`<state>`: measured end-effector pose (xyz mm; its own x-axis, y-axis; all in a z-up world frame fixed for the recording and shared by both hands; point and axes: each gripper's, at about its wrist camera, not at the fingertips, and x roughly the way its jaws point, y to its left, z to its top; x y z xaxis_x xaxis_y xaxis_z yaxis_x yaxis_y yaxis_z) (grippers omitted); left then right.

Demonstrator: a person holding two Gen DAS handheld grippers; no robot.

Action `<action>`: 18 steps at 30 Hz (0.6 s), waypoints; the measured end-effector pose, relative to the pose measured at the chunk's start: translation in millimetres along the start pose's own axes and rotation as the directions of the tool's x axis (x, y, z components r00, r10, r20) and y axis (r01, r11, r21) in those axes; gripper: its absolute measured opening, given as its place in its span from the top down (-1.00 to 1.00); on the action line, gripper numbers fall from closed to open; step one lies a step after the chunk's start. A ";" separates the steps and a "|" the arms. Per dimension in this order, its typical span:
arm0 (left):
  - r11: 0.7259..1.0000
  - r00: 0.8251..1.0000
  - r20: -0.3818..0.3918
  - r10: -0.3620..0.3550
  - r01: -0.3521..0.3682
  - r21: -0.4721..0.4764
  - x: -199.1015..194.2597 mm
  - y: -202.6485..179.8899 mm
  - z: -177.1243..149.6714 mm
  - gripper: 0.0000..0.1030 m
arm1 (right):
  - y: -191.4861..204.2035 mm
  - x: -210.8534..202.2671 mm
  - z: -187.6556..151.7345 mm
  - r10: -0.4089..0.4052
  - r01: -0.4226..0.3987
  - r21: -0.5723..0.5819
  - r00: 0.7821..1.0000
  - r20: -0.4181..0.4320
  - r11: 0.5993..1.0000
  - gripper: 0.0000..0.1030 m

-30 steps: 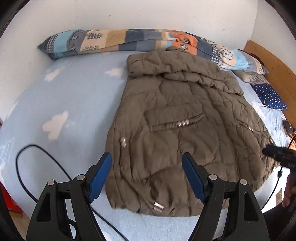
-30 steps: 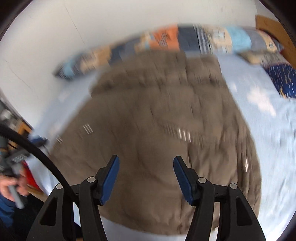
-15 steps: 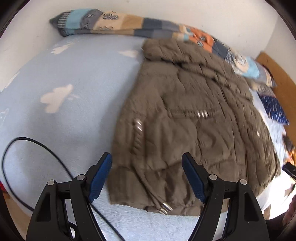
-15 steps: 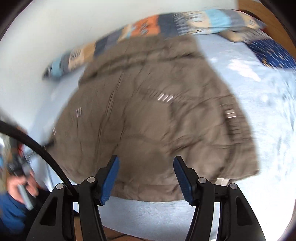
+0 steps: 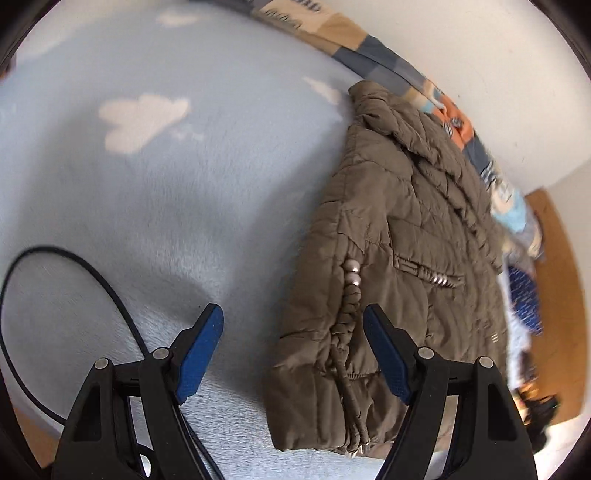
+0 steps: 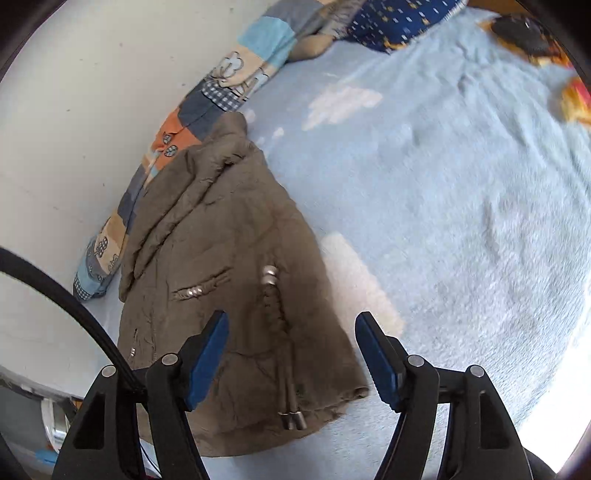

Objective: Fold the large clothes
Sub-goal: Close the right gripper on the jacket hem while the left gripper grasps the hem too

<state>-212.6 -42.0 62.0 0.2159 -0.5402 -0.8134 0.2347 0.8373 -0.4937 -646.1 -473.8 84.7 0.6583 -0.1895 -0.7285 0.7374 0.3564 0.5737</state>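
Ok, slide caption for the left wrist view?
Open left claw hovers beside the brown puffer jacket's hem corner on the cloud-print blanket.

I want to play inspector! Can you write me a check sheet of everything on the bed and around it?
Surface: light blue fuzzy blanket with white cloud shapes, covering the bed.
Job's things: brown puffy jacket lying flat and spread out, not folded yet; drawstring with metal tips resting on it.
Clutter: long patchwork pillow along the wall, touching the jacket's hood; dark blue dotted pillow further along.
Grippers: left gripper open, above the jacket's edge, holding nothing; right gripper open, above the hem, holding nothing.
Cables: black cable looping over the blanket.
Surroundings: white wall; wooden bed frame.
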 end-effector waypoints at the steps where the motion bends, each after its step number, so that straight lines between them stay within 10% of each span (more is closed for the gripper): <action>1: 1.000 1.000 -0.004 -0.021 0.021 -0.014 -0.3 2.5 -0.9 -0.50 | -4.2 2.4 -1.1 0.015 -0.015 0.011 1.000 -0.008 1.000 -0.47; 9: 0.989 0.990 0.012 -0.144 0.144 -0.044 1.6 12.9 3.1 -0.51 | -18.2 32.7 -13.8 0.147 -0.136 0.105 0.983 -0.105 0.985 -0.49; 18: 0.981 0.987 -0.056 -0.151 0.157 0.117 11.1 -7.3 -9.5 -0.51 | 25.2 54.9 -28.7 0.078 -0.086 -0.060 0.989 -0.123 0.995 -0.64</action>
<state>-221.0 -53.4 53.7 0.1242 -0.6551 -0.7453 0.3750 0.7264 -0.5759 -595.6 -448.9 48.5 0.6904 -0.0474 -0.7219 0.6679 0.4254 0.6108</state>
